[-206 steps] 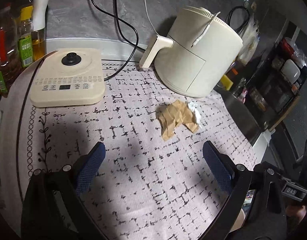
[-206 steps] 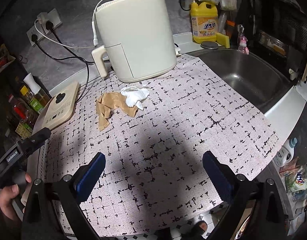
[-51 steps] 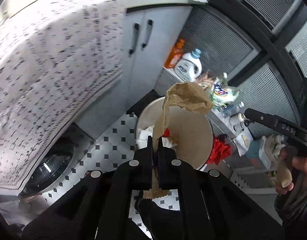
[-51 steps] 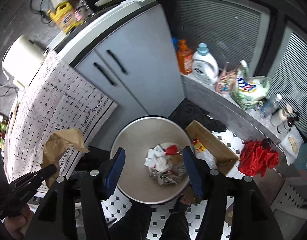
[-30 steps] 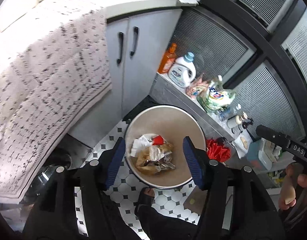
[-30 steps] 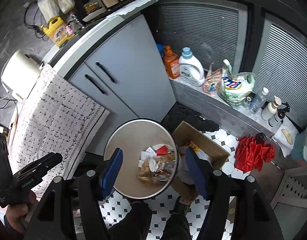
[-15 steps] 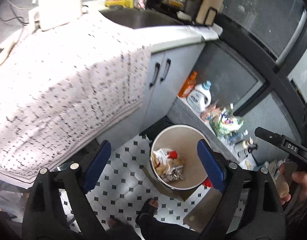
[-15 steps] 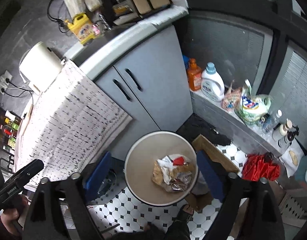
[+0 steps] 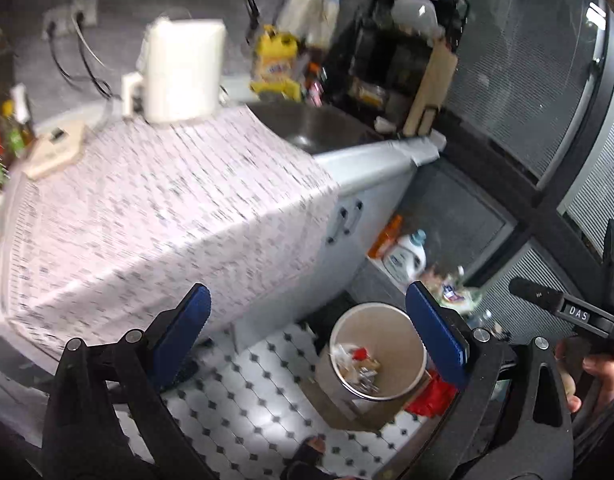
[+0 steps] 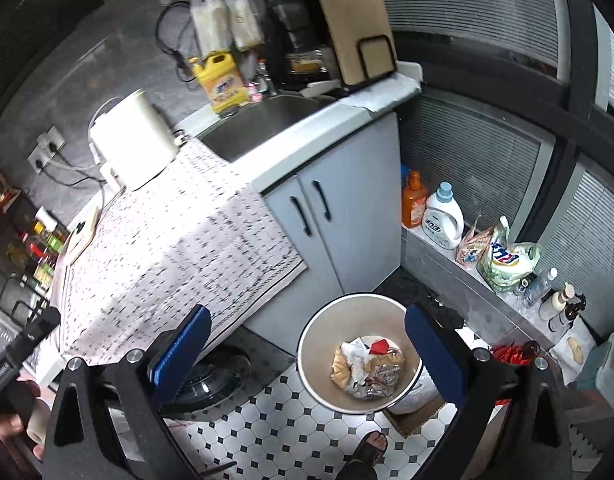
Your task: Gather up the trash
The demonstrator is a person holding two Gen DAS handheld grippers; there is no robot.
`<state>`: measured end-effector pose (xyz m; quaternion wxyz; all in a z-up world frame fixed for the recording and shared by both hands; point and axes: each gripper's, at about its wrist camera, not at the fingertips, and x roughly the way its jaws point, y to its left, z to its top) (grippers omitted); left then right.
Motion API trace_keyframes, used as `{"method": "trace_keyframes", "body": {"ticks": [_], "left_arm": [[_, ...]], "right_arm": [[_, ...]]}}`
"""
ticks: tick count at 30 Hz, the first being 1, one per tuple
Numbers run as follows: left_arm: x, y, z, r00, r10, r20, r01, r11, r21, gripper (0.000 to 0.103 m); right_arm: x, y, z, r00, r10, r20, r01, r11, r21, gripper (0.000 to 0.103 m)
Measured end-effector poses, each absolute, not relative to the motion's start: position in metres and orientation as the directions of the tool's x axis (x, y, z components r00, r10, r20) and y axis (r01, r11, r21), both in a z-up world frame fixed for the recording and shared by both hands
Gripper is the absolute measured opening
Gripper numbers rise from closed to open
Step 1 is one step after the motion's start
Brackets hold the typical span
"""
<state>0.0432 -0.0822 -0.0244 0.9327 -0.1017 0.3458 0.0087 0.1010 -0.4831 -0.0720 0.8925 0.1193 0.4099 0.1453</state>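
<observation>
A round beige trash bin (image 9: 387,340) (image 10: 331,332) stands on the tiled floor beside the grey cabinet. Inside it lies crumpled trash (image 9: 357,364): brown paper (image 10: 341,370), white tissue (image 10: 357,354) and foil scraps. My left gripper (image 9: 307,292) hangs high above the floor, its jaws opening wide, nothing between the blue pads. My right gripper (image 10: 307,314) hovers over the bin, jaws also opening, with nothing in them. The patterned mat (image 9: 147,208) on the counter carries no trash that I can see.
A cream air fryer (image 9: 183,72) and a sink (image 10: 267,120) sit on the counter. Detergent bottles (image 10: 443,216) line a low ledge. A cardboard box (image 10: 419,412) and a red cloth (image 10: 511,354) lie by the bin. A sandalled foot (image 10: 371,444) stands near it.
The brown paper left the left gripper and now lies in the bin. Both grippers spread their jaws wider and rose away from the bin, bringing the counter top into view.
</observation>
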Motion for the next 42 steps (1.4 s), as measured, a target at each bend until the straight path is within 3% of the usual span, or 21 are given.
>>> {"method": "trace_keyframes", "body": {"ticks": [16, 42], "left_arm": [[-0.073, -0.023, 0.032, 0.843, 0.056, -0.535, -0.185, 0.964, -0.190, 0.097], [-0.149, -0.009, 0.051, 0.876, 0.115, -0.469, -0.222, 0.958, -0.180, 0.097]], "right_arm": [[0.002, -0.422, -0.002, 0.671, 0.426, -0.607, -0.300, 0.904, 0.304, 0.095], [-0.066, -0.386, 0.014, 0.667, 0.499, -0.553, -0.410, 0.866, 0.286, 0.095]]}}
